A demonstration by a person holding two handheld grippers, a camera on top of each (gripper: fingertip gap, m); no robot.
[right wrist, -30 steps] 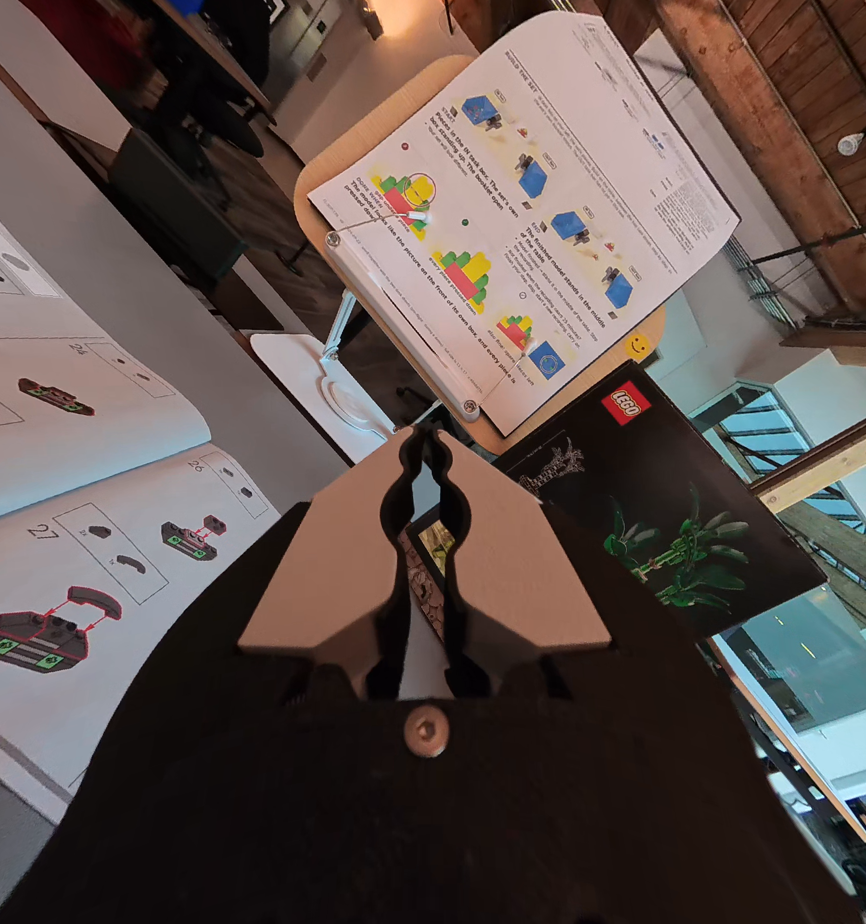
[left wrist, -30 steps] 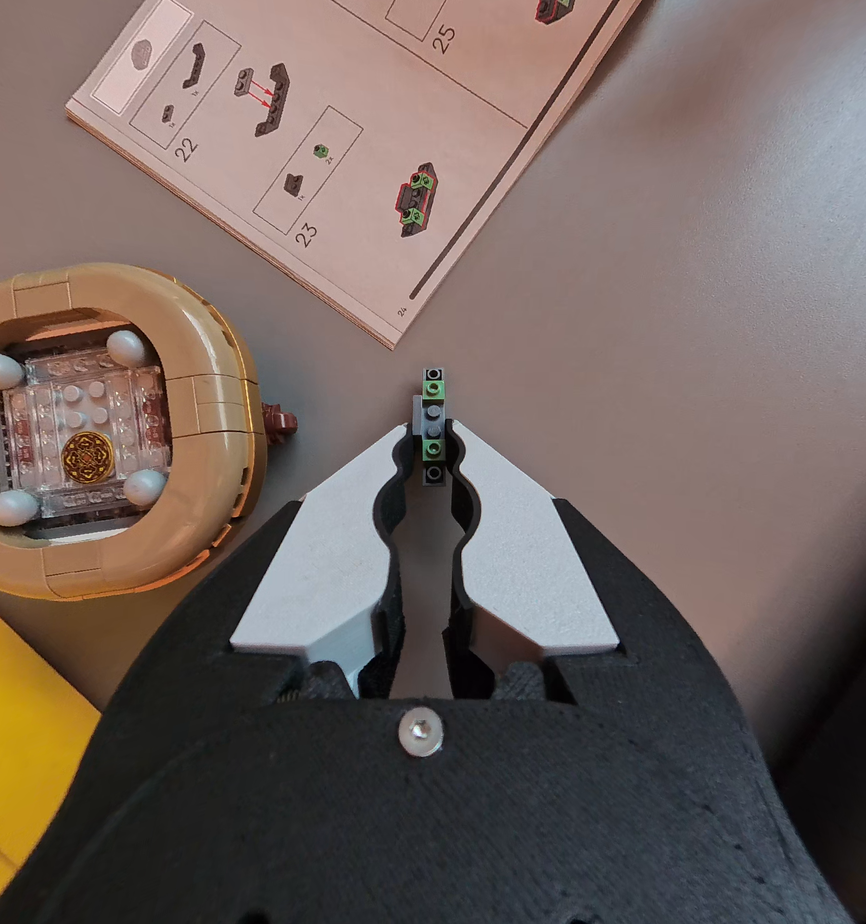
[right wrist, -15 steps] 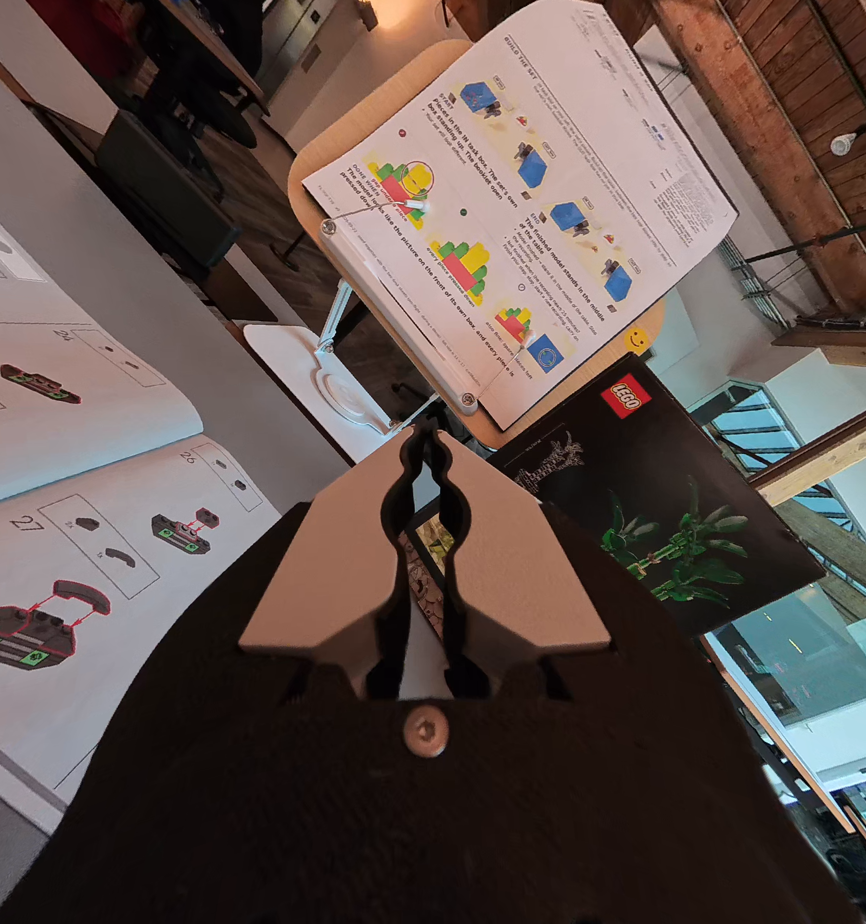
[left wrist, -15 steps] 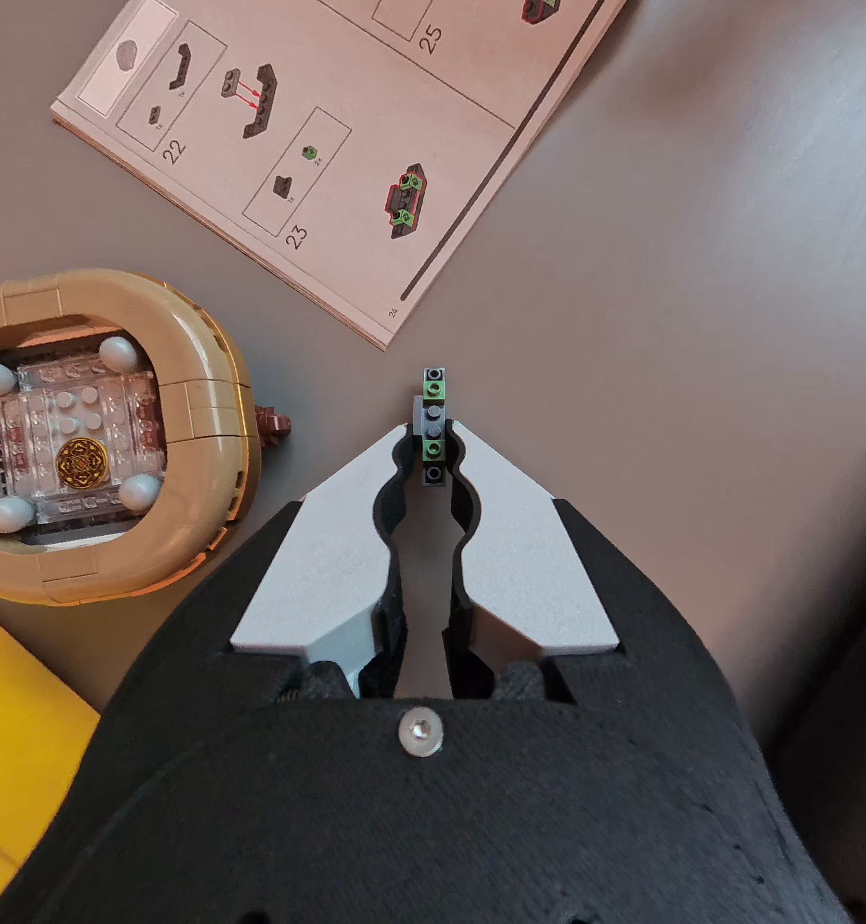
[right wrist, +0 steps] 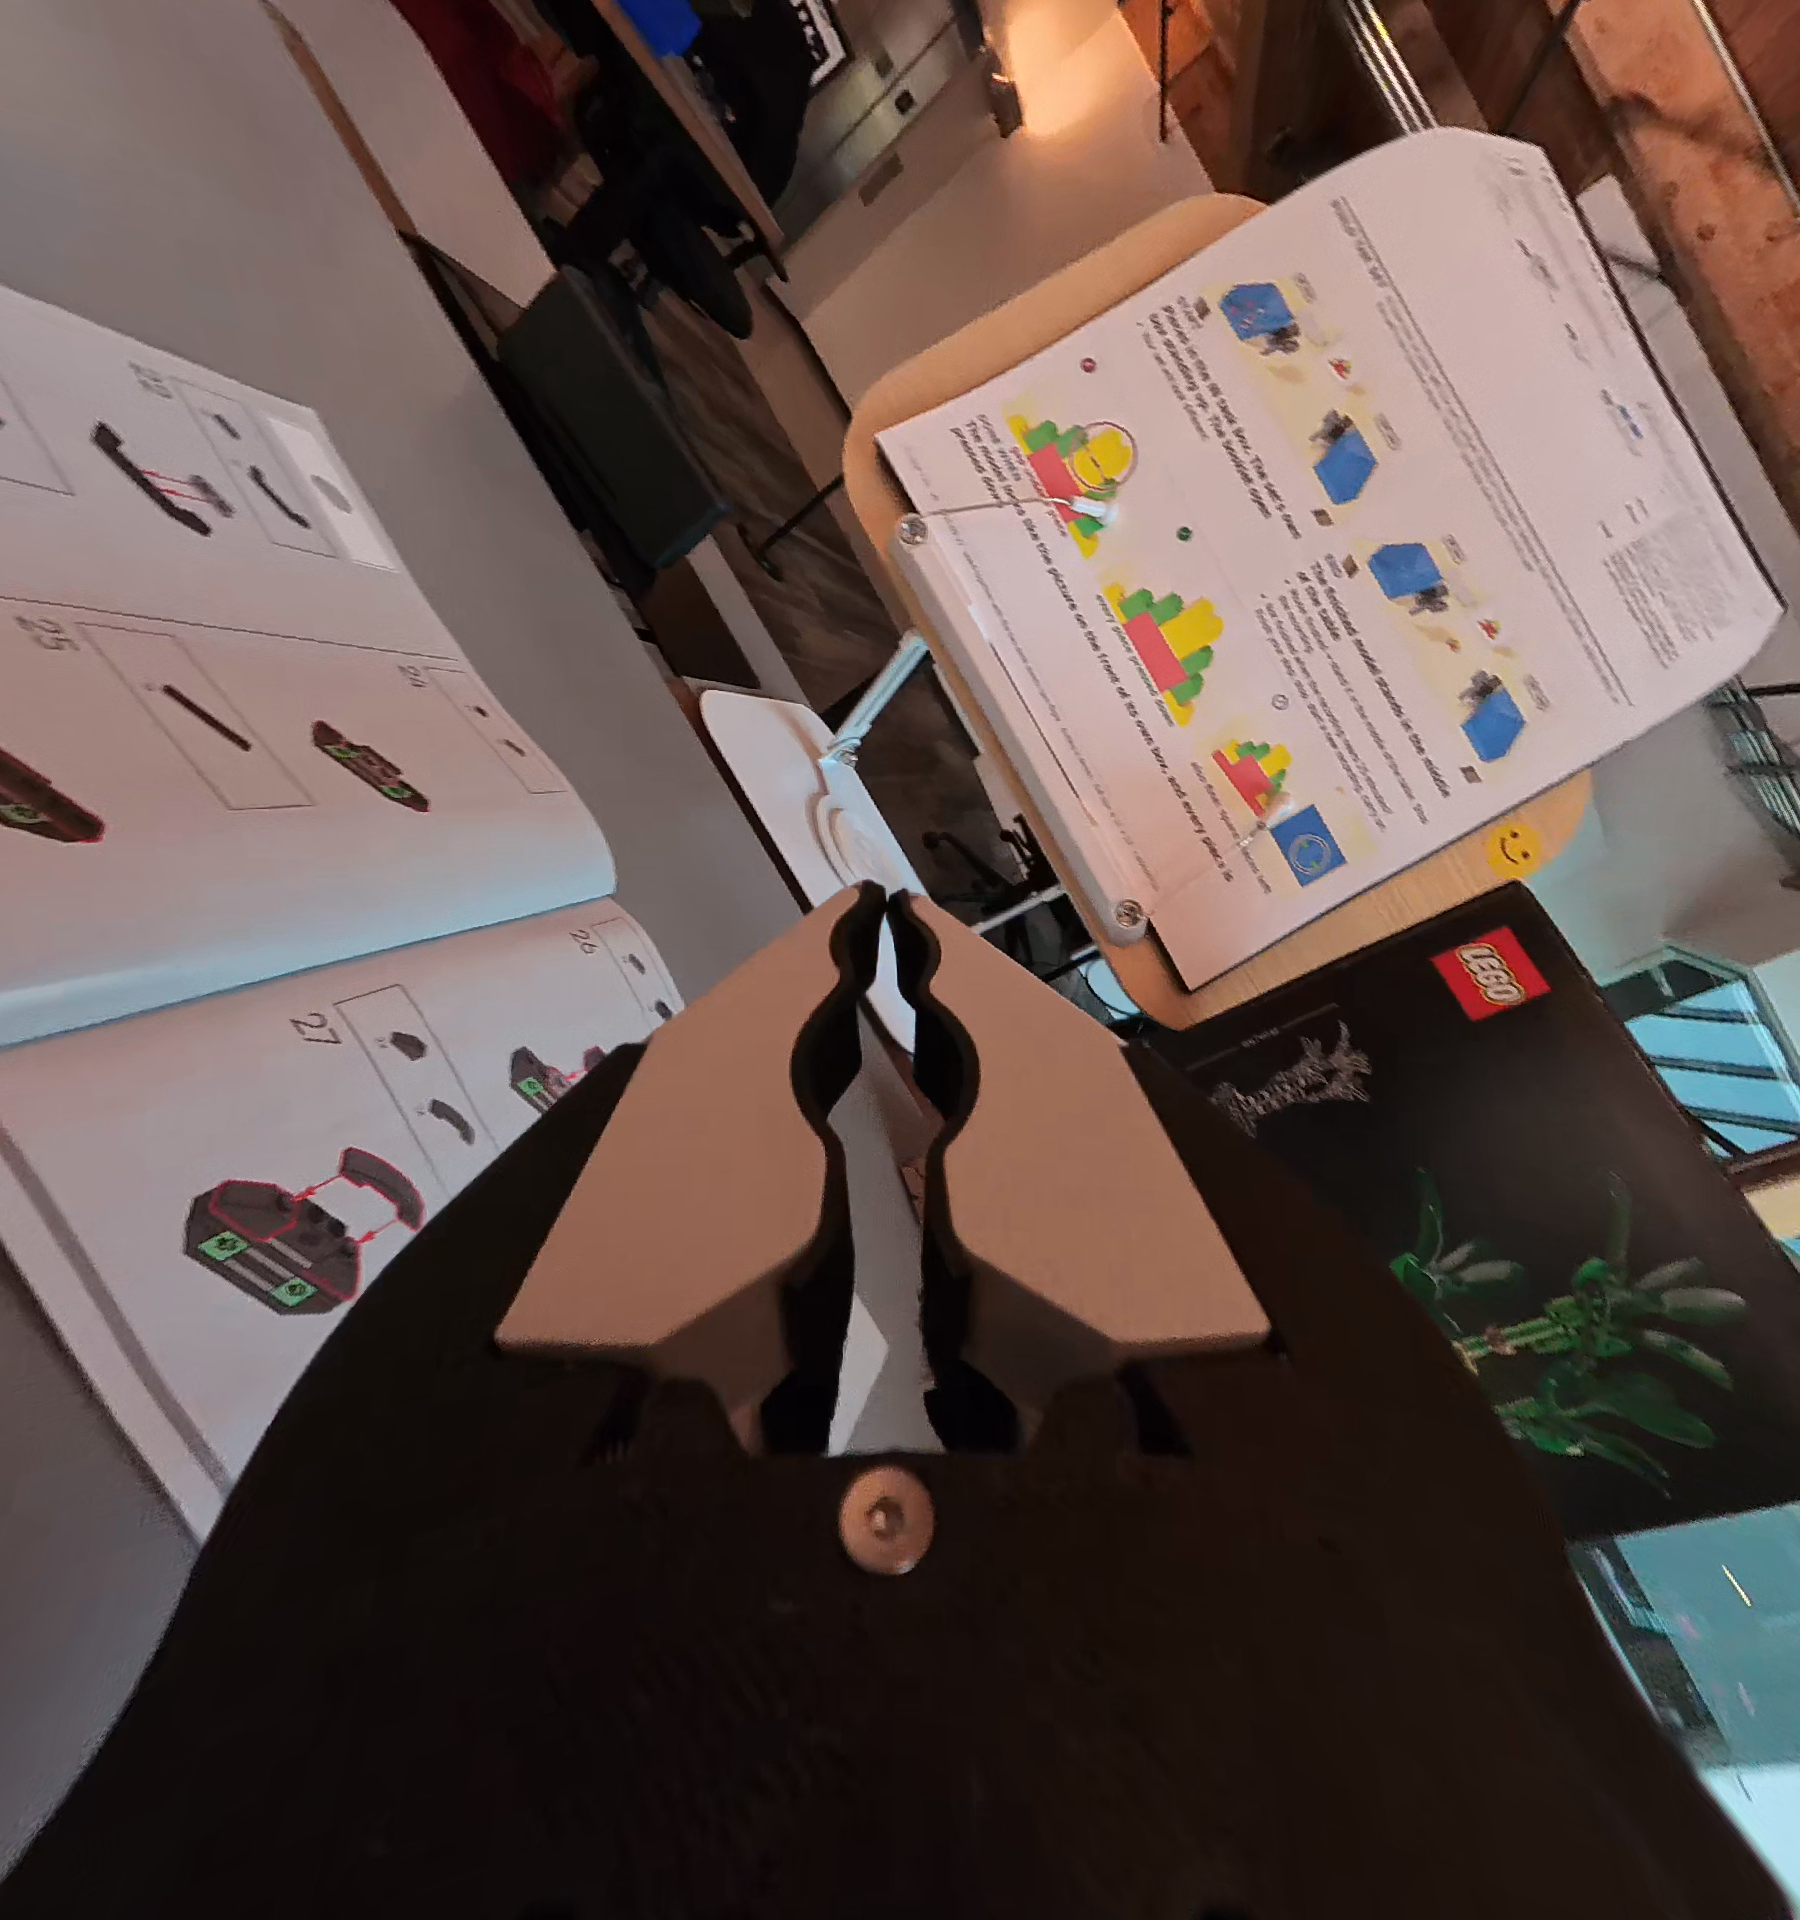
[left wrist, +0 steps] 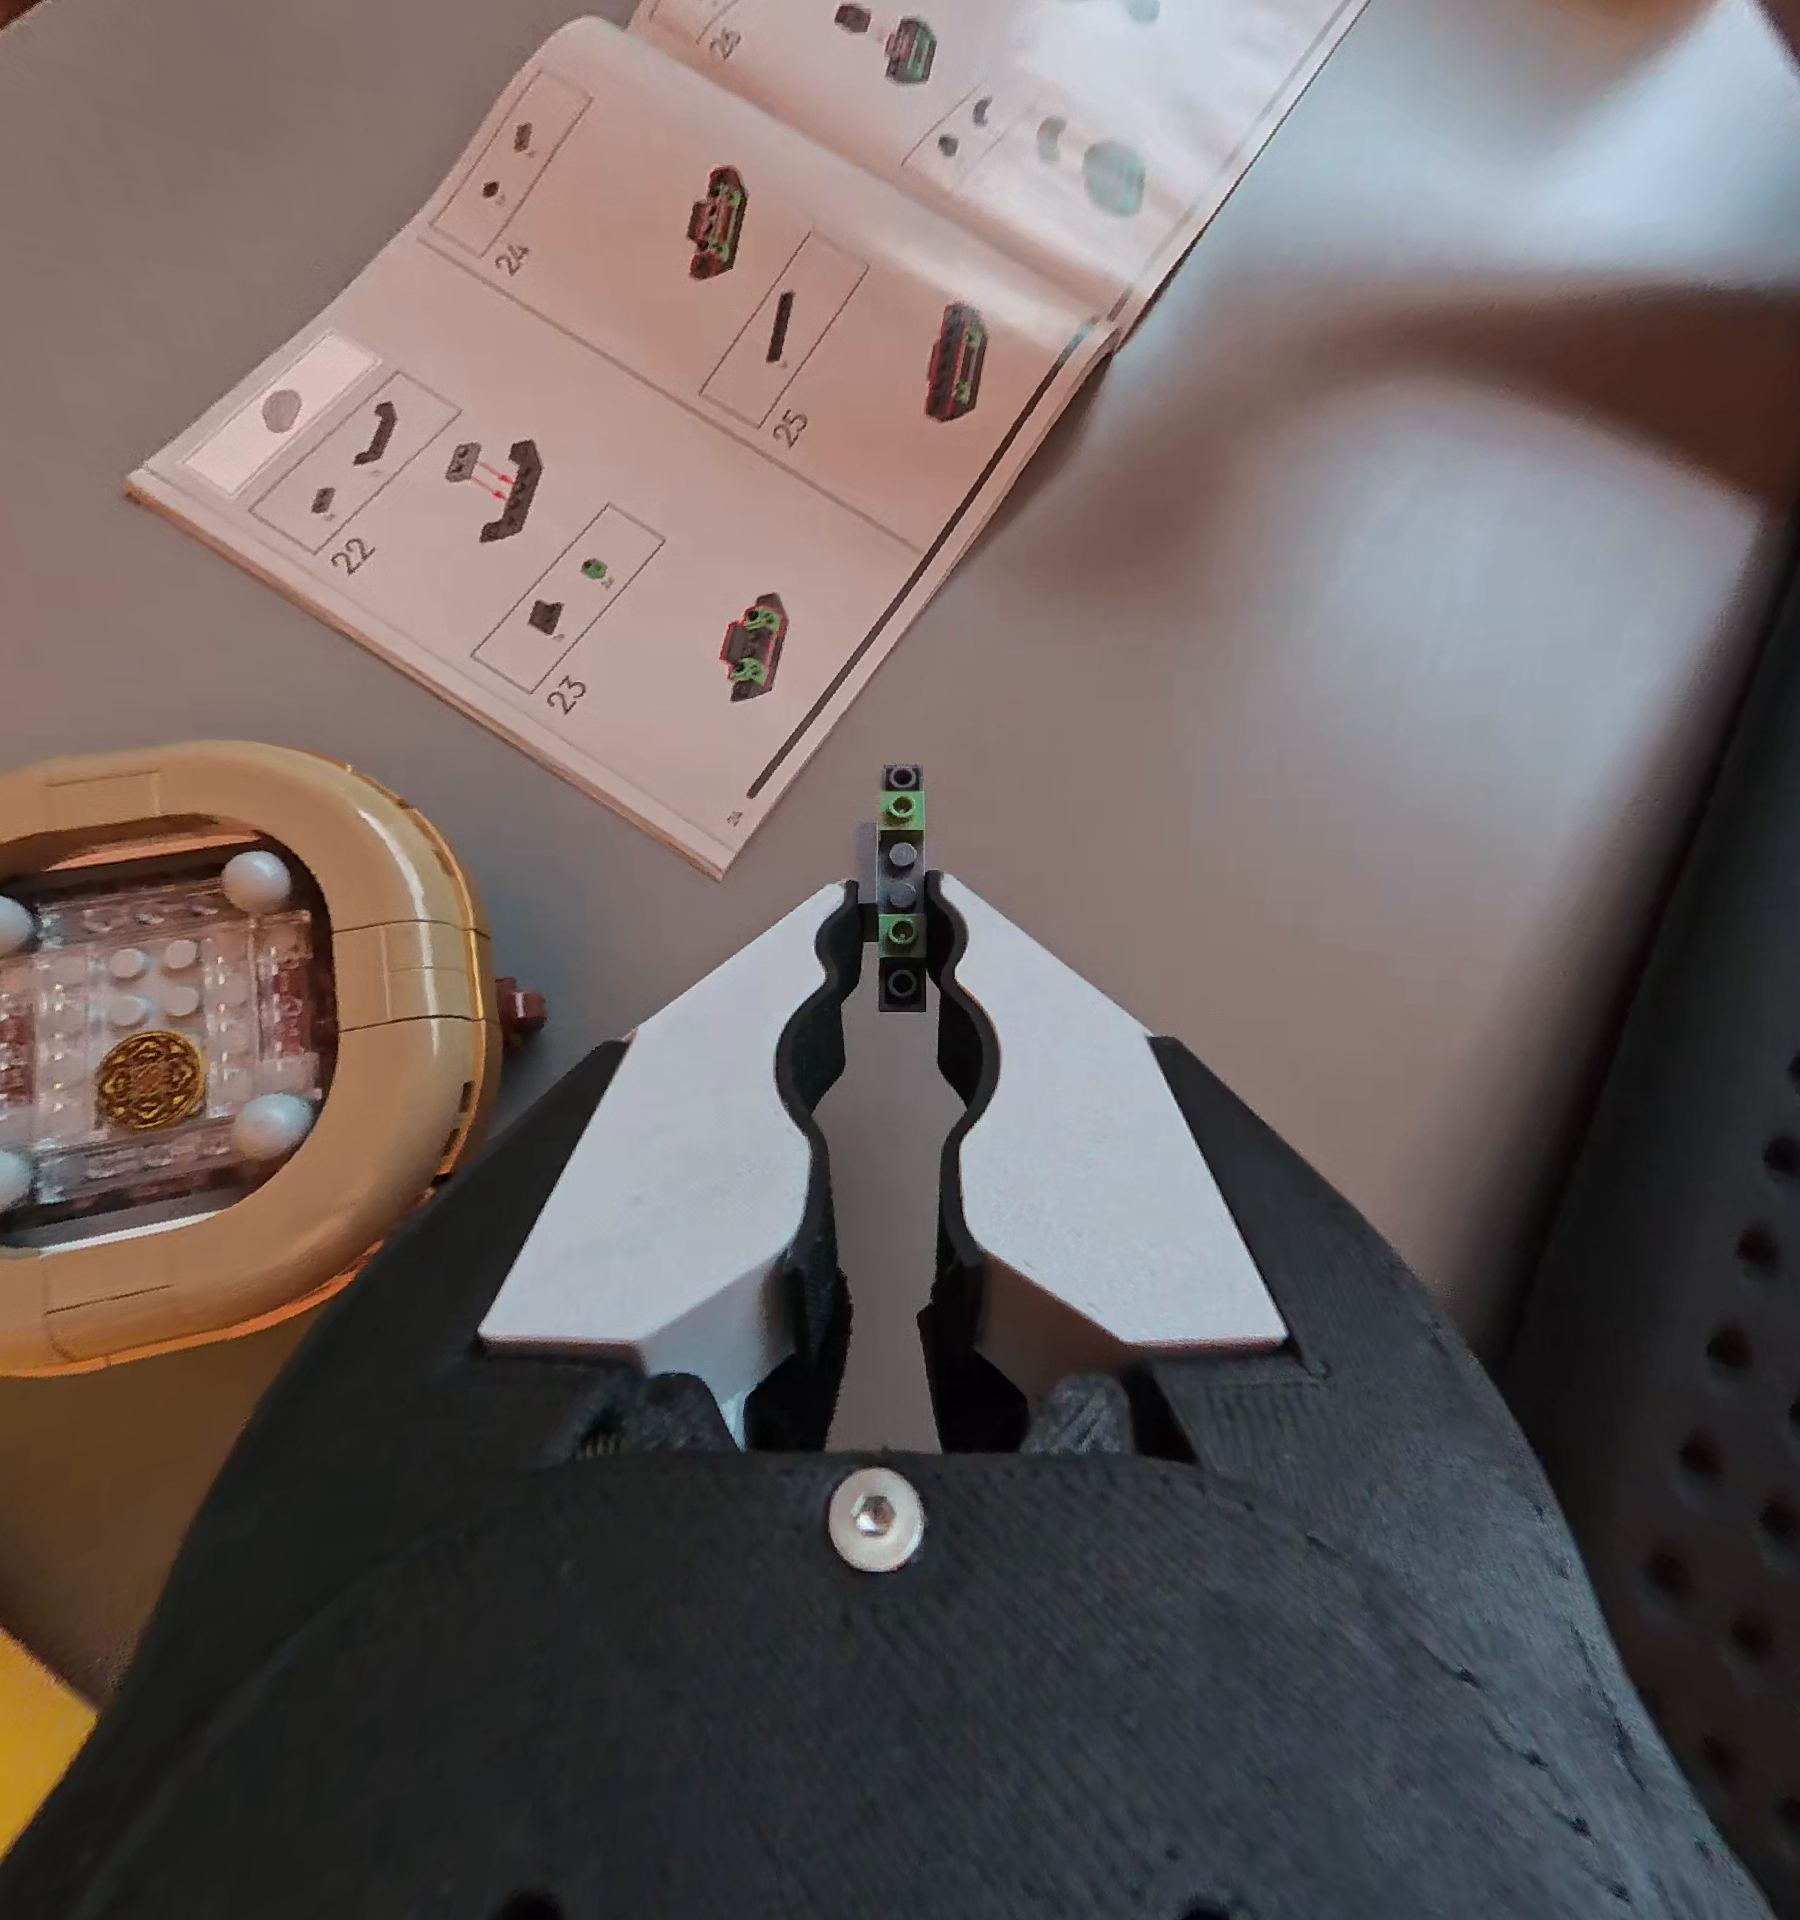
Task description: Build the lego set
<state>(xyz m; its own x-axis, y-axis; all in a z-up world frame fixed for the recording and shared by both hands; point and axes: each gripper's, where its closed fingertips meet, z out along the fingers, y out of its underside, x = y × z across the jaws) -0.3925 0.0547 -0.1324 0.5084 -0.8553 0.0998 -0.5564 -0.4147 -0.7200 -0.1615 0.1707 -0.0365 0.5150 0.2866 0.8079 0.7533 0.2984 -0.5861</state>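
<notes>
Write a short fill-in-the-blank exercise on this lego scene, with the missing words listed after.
1. The left gripper is shut on a small dark brick strip that carries two ____ pieces.
2. The tan oval build lies to the ____ of the left gripper.
3. The right gripper holds ____.
4. The instruction booklet lies ____ on the table.

Missing: green; left; nothing; open

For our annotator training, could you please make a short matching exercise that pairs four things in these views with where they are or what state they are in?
Things:
1. small brick assembly
2. tan round model
3. instruction booklet
4. right gripper

Places or states:
A. lies open on the grey table
B. shut, nothing between its fingers
C. pinched in the left gripper
D. stands on the table, left of the left gripper

Pairs: 1-C, 2-D, 3-A, 4-B
</notes>
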